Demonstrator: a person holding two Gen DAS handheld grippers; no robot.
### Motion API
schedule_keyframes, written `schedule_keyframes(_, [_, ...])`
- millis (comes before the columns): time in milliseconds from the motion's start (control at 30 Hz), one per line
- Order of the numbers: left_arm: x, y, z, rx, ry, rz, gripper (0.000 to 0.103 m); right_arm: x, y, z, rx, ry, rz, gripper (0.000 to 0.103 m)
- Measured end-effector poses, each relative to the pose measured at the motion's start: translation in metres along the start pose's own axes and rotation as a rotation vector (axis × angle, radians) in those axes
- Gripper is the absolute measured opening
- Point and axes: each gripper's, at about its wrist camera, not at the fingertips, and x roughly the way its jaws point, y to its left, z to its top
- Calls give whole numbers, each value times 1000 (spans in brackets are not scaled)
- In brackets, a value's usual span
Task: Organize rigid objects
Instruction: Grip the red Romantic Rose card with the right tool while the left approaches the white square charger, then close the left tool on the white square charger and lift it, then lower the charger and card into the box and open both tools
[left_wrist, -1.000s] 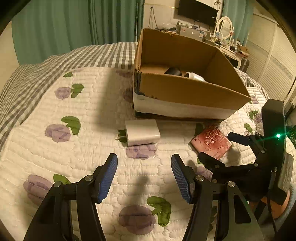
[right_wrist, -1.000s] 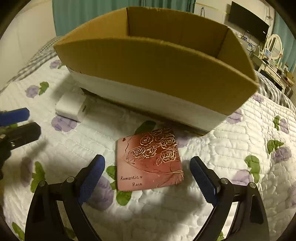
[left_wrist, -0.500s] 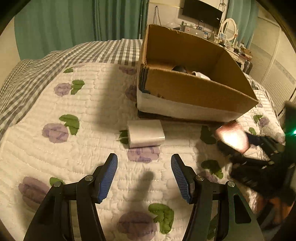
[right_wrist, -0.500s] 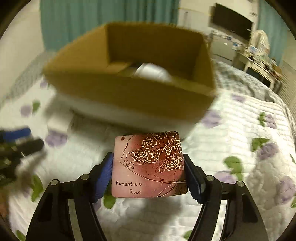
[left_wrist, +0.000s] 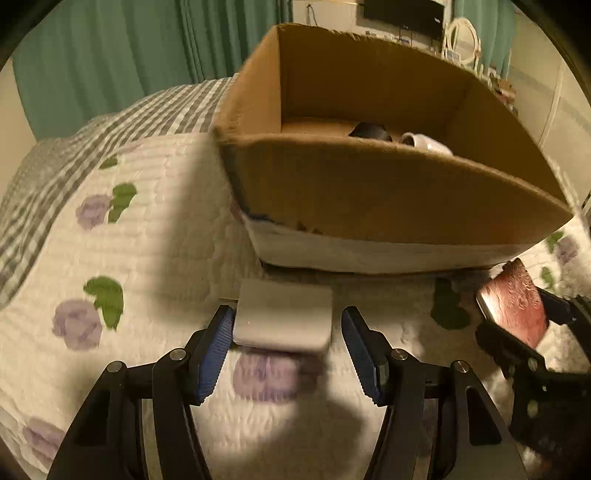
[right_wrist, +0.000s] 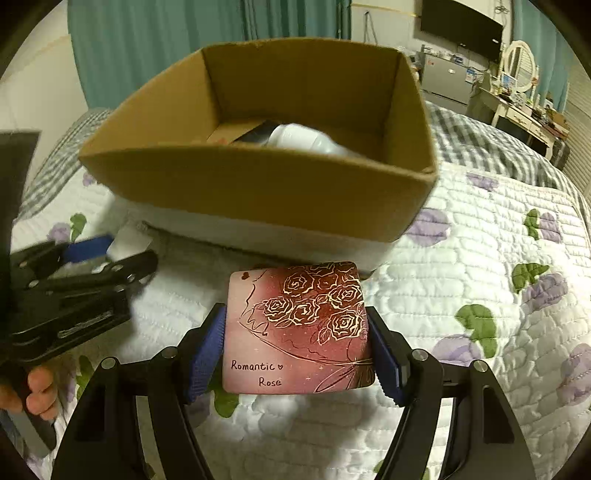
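Note:
My right gripper (right_wrist: 297, 354) is shut on a flat red "Romantic Rose" tin (right_wrist: 297, 328) and holds it above the quilt, in front of the cardboard box (right_wrist: 258, 184). The tin also shows in the left wrist view (left_wrist: 513, 302). My left gripper (left_wrist: 286, 350) is open, low over the quilt, its fingers either side of a small white box (left_wrist: 282, 317). The left finger touches the box; a gap remains on the right. The cardboard box (left_wrist: 388, 199) holds a white cup (left_wrist: 424, 142) and a dark object (left_wrist: 369, 131).
The box stands on a bed with a white floral quilt (right_wrist: 480, 258) and a grey checked blanket (left_wrist: 110, 122) behind. Green curtains (left_wrist: 129, 44), a TV (right_wrist: 461, 22) and a dresser (right_wrist: 524, 107) are at the back. The left gripper appears at left in the right wrist view (right_wrist: 74, 273).
My right gripper closed on the red tin and lifted it off the quilt. My left gripper moved forward and down until its open fingers straddle the white box.

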Motion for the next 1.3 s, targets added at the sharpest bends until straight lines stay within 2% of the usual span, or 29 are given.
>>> schedule_keyframes(67, [6, -5, -1, 30, -7, 41, 63, 3, 1, 0, -11, 6, -2, 72])
schedule_keyframes(300, [-3, -6, -11, 67, -12, 12, 60, 1, 4, -1, -23, -1, -20, 71])
schedule_keyframes(433, [-28, -8, -23, 82, -45, -18, 60, -17, 14, -4, -53, -33, -30, 71])
schedule_keyframes(600, [-67, -2, -32, 39, -91, -78, 60, -48, 18, -10, -55, -79, -10, 71])
schedule_keyframes(867, [-126, -5, -44, -10, -144, -101, 60, -101, 14, -13, -21, -154, -15, 72])
schedule_keyframes(1100, [-174, -7, -28, 5, -211, -119, 60, -152, 11, 5, -13, -235, -9, 72])
schedule_keyframes(1300, [-203, -8, 10, 29, -300, -116, 60, -187, 10, 40, -38, -328, -4, 72])
